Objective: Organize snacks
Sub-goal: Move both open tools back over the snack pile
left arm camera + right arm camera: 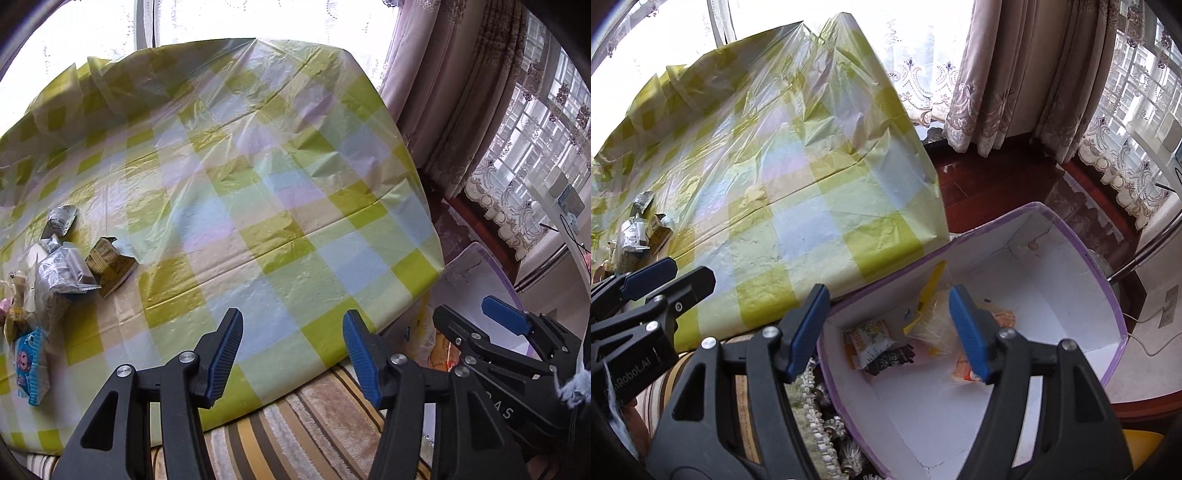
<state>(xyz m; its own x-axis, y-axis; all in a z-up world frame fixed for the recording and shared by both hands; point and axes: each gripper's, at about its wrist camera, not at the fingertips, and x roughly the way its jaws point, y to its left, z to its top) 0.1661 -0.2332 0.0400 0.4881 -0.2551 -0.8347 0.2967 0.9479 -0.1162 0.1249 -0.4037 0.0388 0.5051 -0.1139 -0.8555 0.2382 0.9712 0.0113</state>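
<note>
A heap of small snack packets (62,273) lies at the left edge of the checkered tablecloth (258,184): silver ones, an olive-brown one (110,266) and a blue one with a pink face (31,365). My left gripper (292,314) hovers open and empty over the table's near edge. Over the white box with a purple rim (1071,258), which stands on the floor beside the table, my right gripper (888,290) is open and empty. Inside the box lie a white-and-orange packet (871,343), a yellow one (931,291) and a clear bag. Each view shows the other gripper (461,306) (692,269).
A striped cushion or rug (314,417) runs under the table's near edge. Dark red floorboards (997,184) lie behind the box, with heavy curtains (1015,74) and lace along the windows. A cable and a socket (1169,301) are on the floor at the right.
</note>
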